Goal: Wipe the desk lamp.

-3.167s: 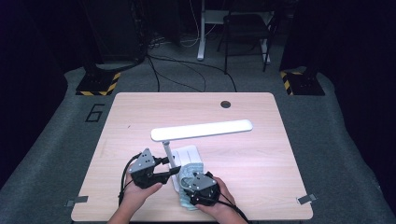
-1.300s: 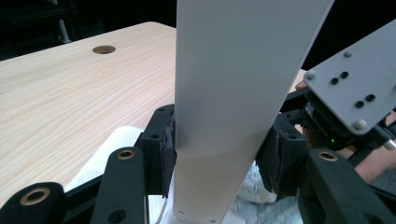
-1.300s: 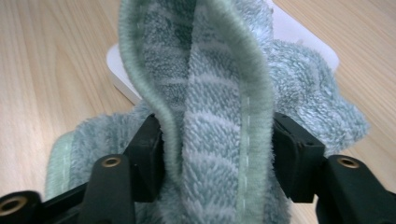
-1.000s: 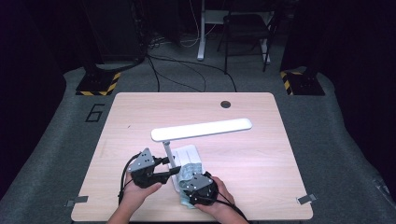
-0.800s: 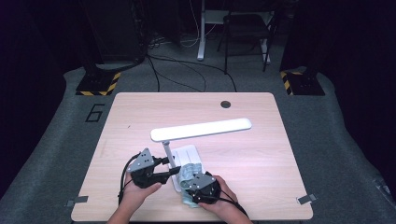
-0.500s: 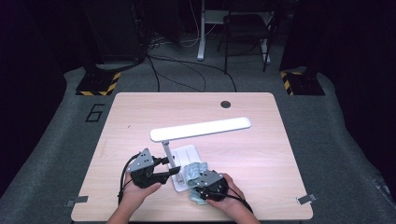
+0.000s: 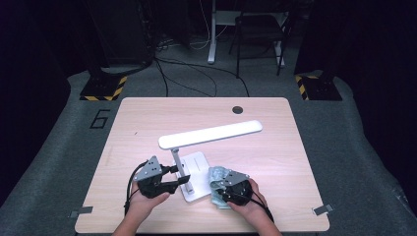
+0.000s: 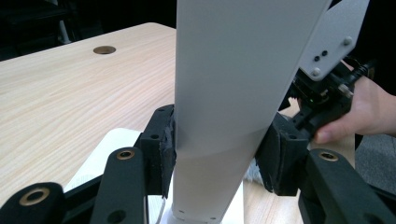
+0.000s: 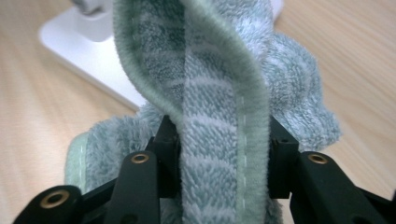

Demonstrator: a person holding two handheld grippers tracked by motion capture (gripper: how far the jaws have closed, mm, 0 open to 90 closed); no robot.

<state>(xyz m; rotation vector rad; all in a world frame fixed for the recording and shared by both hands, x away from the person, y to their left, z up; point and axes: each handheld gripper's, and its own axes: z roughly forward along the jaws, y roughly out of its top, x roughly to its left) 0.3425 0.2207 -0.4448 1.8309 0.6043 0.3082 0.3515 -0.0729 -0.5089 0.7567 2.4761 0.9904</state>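
A white desk lamp stands on the wooden table, with a flat base, an upright stem and a long head bar. My left gripper is shut on the stem, and its pads press both sides near the foot. My right gripper sits just right of the base, shut on a green-and-white terry cloth. Its jaws have just been closing, and a fold of the cloth is pinched between them in the right gripper view. The lamp base lies behind the cloth.
A round cable hole sits near the table's far edge. A chair, floor cables and two black stands with yellow-black stripes stand beyond the table. The person's right hand is close beside the stem.
My right gripper has slid to the right, off the lamp base and onto the table beside it, taking the cloth with it. The left gripper and the lamp have stayed put.
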